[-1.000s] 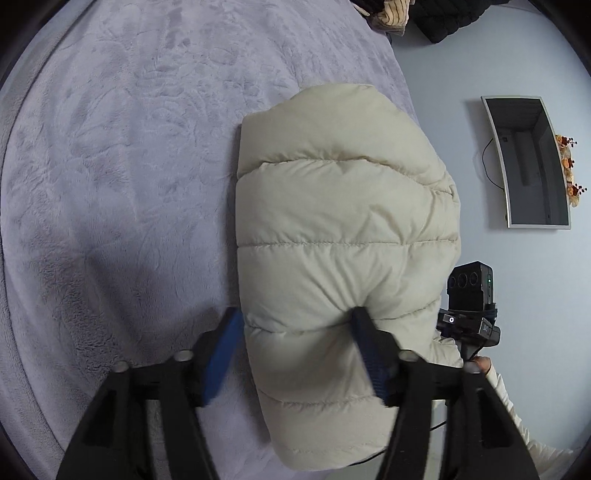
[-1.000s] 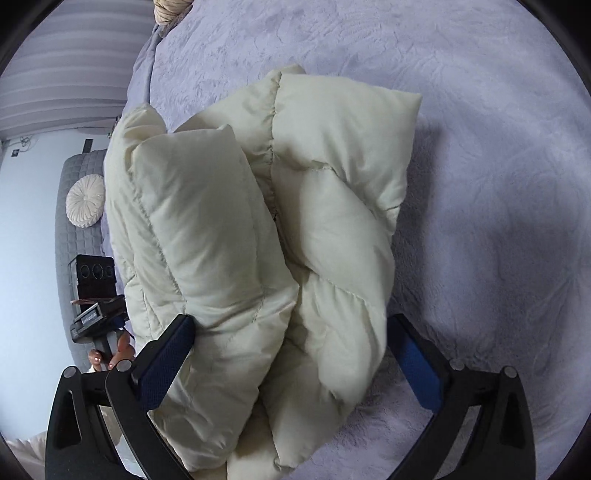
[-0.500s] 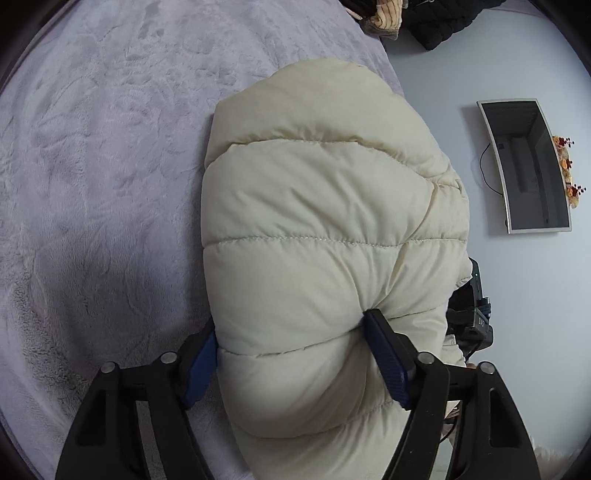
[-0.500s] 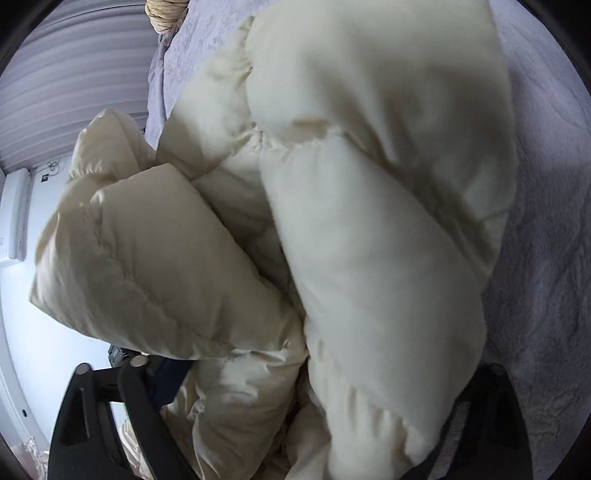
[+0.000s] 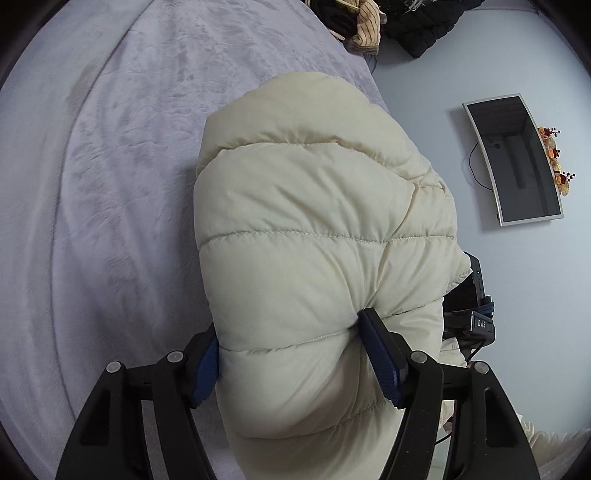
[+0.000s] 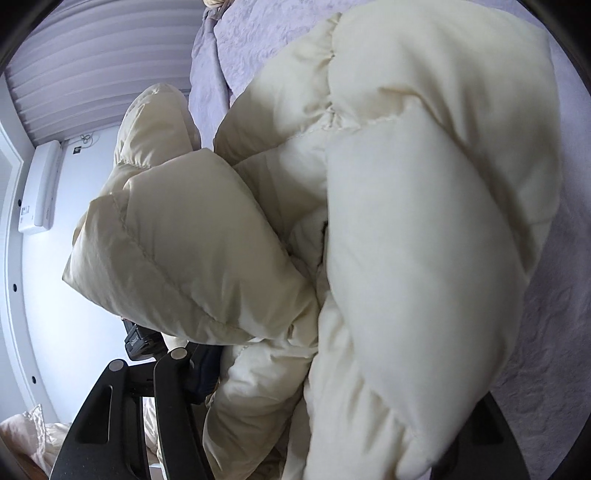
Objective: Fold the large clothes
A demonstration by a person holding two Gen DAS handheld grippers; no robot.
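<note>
A cream puffer jacket [image 5: 317,236] is bunched and folded at the edge of a lilac bed [image 5: 110,184]. My left gripper [image 5: 291,354] is shut on the puffer jacket, its blue pads pressing into both sides of a thick fold. In the right wrist view the jacket [image 6: 406,221] fills most of the frame. My right gripper [image 6: 325,391] has the jacket's bulk between its fingers; its left finger [image 6: 199,373] presses the fabric, its right finger is hidden under the jacket.
Dark clothes [image 5: 417,18] lie piled at the far end of the bed. A wall television [image 5: 517,158] hangs to the right. A white wall unit [image 6: 40,188] and blinds [image 6: 92,66] are at the left.
Both grippers moved forward onto the jacket and closed on it. The jacket rose and now fills the right wrist view.
</note>
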